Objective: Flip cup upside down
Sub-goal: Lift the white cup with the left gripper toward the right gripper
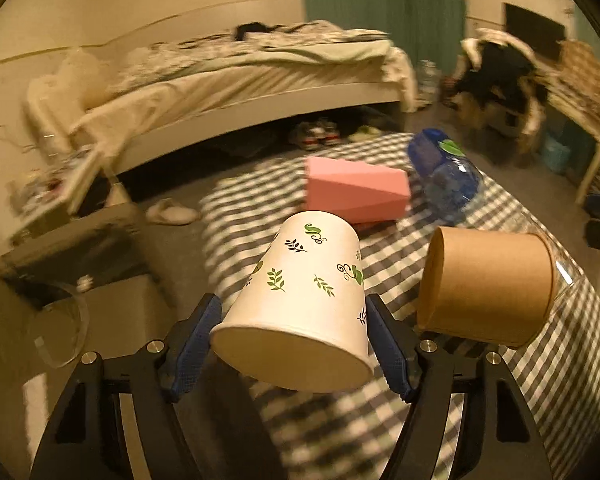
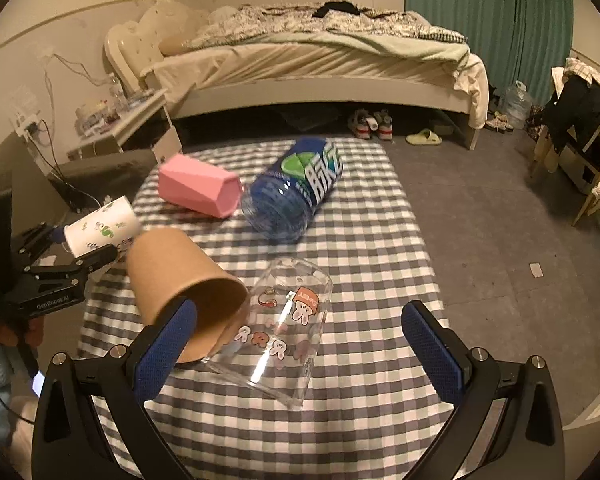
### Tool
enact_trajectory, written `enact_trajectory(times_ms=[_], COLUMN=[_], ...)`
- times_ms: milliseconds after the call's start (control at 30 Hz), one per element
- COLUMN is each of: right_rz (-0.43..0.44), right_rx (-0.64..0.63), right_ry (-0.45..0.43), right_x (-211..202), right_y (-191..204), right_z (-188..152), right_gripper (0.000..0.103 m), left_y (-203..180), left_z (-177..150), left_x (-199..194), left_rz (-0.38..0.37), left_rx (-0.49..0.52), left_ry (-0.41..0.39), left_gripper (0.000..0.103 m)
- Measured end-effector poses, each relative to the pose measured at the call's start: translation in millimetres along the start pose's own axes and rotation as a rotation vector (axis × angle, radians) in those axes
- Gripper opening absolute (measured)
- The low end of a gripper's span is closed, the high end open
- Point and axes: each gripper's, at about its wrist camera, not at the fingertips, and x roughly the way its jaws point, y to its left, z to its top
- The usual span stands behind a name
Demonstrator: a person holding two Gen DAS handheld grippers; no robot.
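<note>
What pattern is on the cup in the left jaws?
White paper cup with green and black leaf and swirl prints, clearest in the left wrist view.

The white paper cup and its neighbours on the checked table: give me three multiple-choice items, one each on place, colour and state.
1. Where is the white paper cup?
A. Between the jaws of the left gripper
B. Standing upright on the floor
C. Inside the clear cup

2. What colour is the faceted cup lying beside the blue bottle?
A. Green
B. Pink
C. Black

3. How is the right gripper?
A. Shut on the brown cup
B. Shut on the bottle
C. Open, holding nothing

Answers:
1. A: the blue pads press on both of its sides, its mouth towards the camera.
2. B: its flat sides are plainly pink in both views.
3. C: its jaws stand wide apart, with the clear cup and brown cup lying on the checked table beyond them.
</note>
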Motion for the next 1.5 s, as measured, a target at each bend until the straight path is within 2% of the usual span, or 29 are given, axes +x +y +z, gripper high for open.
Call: enact_trajectory(times_ms=[67,200,300,467,667,900,1133,1233,1333,1500], right_rz=[0.007,0.033,0.058,0.061,0.048,0.038,0.018,0.013,0.009,0.009], right_rx=[0.002,0.016,0.028,0.017,-0.002,0.034,0.065,0.069,0.067,0.061], right_ry=[-0.021,-0.071,-0.104,-0.141,-0.14,-0.115,-0.114,-0.095,-0.088,-0.095], right_x=[-11.6,-43.5,-71.3,-118.0,-150.2,-159.4,-156.2,-149.5,-146.3,-148.8], right_y=[-0.1,-3.1,-8.0,-20.4,-43.3,-65.4,-76.3,-77.9,-77.7,-74.2], right_z=[0.9,0.0,-6.3,-29.9,-70.4,-99.7,-102.8,-103.4,-101.7,-97.2], right_gripper=[0.103,0.103,0.103,0.103,0.103,0.103,0.103,0.103,0.103,0.103], left_y=[-2.2,-21.1,-46.1,-99.7,-165.3,-207.7,-204.5,-205.2,-205.7,-201.8], left_z=[-1.3,-10.9,-19.0,-39.3,-72.2,-92.3,-107.7,-113.8,-117.3,-121.5], left_x=[-25.3,-81.0,-118.6,-150.2,-135.7,-99.5,-80.3,-77.0,-71.5,-81.2], left_rz=[0.036,0.078,0.071,0.076,0.045,0.053,0.023,0.007,-0.013,-0.058], left_rx=[-0.051,-0.11,-0.165,-0.244,-0.282,-0.281,-0.307,-0.308,-0.307,-0.329], left_ry=[0.008,-0.028,-0.044,-0.031,0.003,0.081,0.136,0.142,0.194,0.23], left_gripper=[0.074,0.074,0.074,0.074,0.074,0.074,0.075,0.078,0.08,0.081])
